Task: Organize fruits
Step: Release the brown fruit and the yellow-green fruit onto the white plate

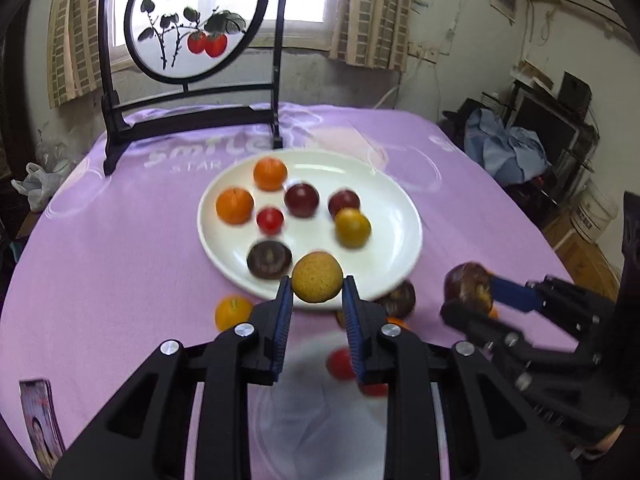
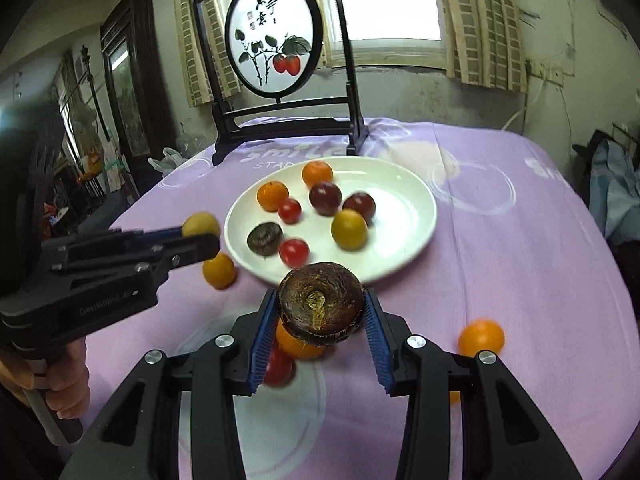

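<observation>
My left gripper (image 1: 317,286) is shut on a tan-yellow round fruit (image 1: 317,282), held above the near rim of the white plate (image 1: 400,216). The plate holds several fruits: oranges, dark red plums, small red tomatoes, a yellow fruit and a dark brown one. My right gripper (image 2: 320,300) is shut on a dark brown flat fruit (image 2: 320,304), lifted over the purple cloth in front of the plate (image 2: 404,216). Each gripper also shows in the other's view: the right gripper (image 1: 466,294) low on the right, the left gripper (image 2: 202,236) on the left.
Loose fruits lie on the cloth: an orange (image 1: 233,312), a brown fruit (image 1: 400,298), a red tomato (image 1: 340,364), an orange (image 2: 481,338). A black-framed round painted screen (image 1: 192,16) stands behind the plate. A photo booklet (image 1: 40,420) lies at the near left edge.
</observation>
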`<state>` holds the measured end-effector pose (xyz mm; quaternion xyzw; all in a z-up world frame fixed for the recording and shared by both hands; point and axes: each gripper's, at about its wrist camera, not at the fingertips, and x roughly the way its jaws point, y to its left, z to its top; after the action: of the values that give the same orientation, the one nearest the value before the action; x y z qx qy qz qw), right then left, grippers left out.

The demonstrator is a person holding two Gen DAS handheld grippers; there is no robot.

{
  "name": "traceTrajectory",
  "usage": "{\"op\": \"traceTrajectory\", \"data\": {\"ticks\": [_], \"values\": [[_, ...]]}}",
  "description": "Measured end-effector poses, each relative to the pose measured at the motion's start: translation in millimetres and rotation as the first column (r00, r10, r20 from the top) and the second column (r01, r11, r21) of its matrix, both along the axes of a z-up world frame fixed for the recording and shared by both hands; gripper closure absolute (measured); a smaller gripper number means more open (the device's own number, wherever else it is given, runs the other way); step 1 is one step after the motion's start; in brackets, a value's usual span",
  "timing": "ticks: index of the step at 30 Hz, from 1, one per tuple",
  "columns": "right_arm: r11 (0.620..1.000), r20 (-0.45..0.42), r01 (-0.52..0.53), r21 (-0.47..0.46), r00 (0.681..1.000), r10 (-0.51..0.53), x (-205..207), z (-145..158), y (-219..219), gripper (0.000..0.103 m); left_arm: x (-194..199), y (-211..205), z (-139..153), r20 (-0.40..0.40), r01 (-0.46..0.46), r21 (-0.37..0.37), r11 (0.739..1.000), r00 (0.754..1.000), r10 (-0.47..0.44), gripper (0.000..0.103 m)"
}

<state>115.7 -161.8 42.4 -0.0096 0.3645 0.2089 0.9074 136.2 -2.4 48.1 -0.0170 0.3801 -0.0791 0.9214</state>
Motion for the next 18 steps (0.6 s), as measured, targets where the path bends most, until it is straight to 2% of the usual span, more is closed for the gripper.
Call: {"op": "traceTrajectory", "data": {"ticks": [4,7,17,18], "values": [[1.0,-0.038,0.0,-0.013,0.999,0.0,38,-4,19,0.06,44,3,-8,-0.057,-0.044,-0.01,0.999,0.997,0.043,0.079],[0.999,-0.066,-0.003,-0.048,0.998,0.0,63,-16,33,0.06,68,6,-20,-0.074,-0.079,0.018,0.997,0.994,0.08,0.078],[0.996,-0.128,0.025,-0.087,0.991,-0.036,99,-45,38,0.058,119,12,-57,-0.162,-0.113,0.035,0.993,0.98,0.117,0.078],[0.996,-0.131,0.031,-0.084,0.991,-0.041,100,-46,37,0.056,121,11,-59,-0.165,-0.118,0.043,0.992,0.979,0.124,0.075]]}}
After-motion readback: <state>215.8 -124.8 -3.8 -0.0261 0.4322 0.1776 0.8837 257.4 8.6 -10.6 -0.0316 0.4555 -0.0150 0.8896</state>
